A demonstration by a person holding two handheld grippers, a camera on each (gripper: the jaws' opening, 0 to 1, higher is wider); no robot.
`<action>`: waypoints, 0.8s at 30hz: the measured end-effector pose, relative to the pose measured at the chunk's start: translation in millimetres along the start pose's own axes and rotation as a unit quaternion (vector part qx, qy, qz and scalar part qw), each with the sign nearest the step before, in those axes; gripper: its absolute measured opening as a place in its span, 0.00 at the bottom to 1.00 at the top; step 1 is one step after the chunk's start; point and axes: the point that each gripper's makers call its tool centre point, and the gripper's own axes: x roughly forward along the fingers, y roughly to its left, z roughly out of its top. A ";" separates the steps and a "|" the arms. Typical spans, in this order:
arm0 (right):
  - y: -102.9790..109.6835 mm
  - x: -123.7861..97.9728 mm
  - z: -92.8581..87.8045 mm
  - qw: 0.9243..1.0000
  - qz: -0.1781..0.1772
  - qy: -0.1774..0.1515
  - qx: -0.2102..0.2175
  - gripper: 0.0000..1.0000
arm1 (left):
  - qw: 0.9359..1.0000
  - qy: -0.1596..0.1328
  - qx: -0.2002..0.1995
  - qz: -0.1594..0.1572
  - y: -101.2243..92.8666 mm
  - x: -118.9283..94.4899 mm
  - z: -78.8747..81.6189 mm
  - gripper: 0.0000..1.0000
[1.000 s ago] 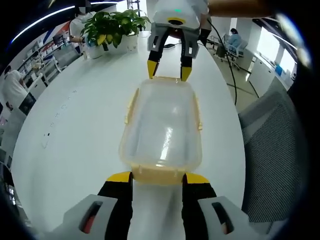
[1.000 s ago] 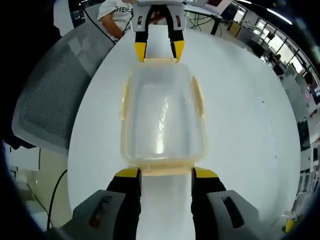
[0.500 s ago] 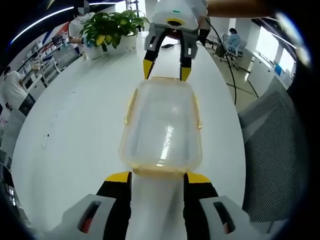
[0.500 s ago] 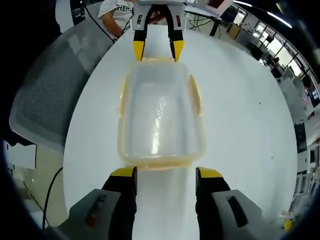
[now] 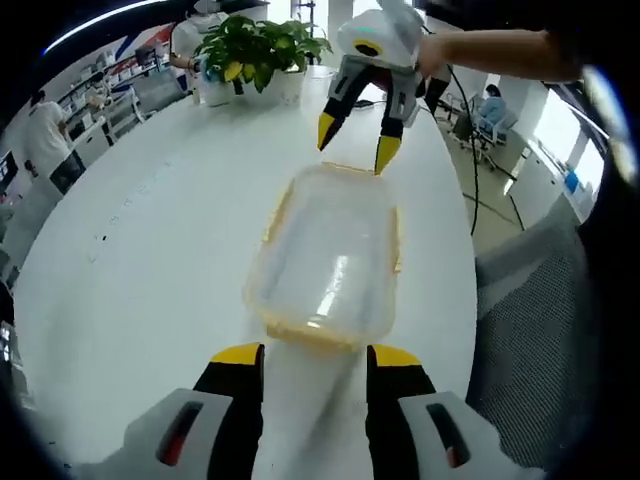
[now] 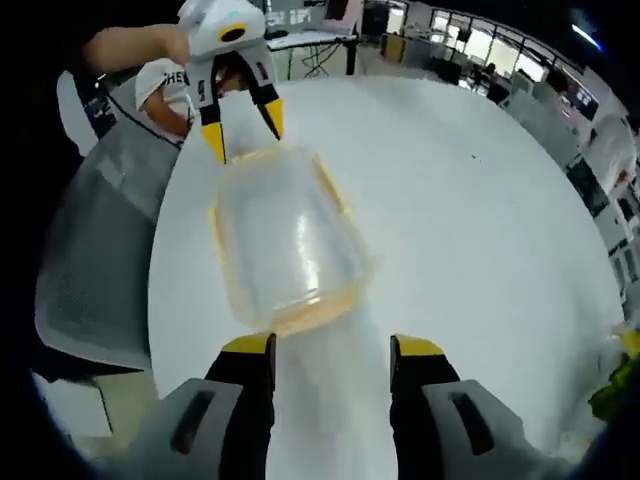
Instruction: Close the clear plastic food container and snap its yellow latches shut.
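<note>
Now the food container [image 5: 330, 255] is lying on the white worktop [image 5: 150, 250] between my two grippers; my left gripper [image 5: 312, 357] and right gripper [image 6: 330, 348] are both holding their fingers open, gripping nothing.

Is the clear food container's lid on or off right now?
On: the lid covers the container edge to edge; latches' state cannot be told.

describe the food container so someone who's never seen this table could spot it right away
On the big white oval table, look near the edge beside the grey mesh chair. The clear plastic food container lies there between the two grippers' yellow-tipped jaws; it is see-through with yellow latches along its sides.
</note>
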 end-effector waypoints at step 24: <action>19.5 14.6 14.8 0.986 0.012 -0.041 0.162 0.41 | 0.973 -0.040 -0.226 0.009 3.5 7.5 -0.7 0.33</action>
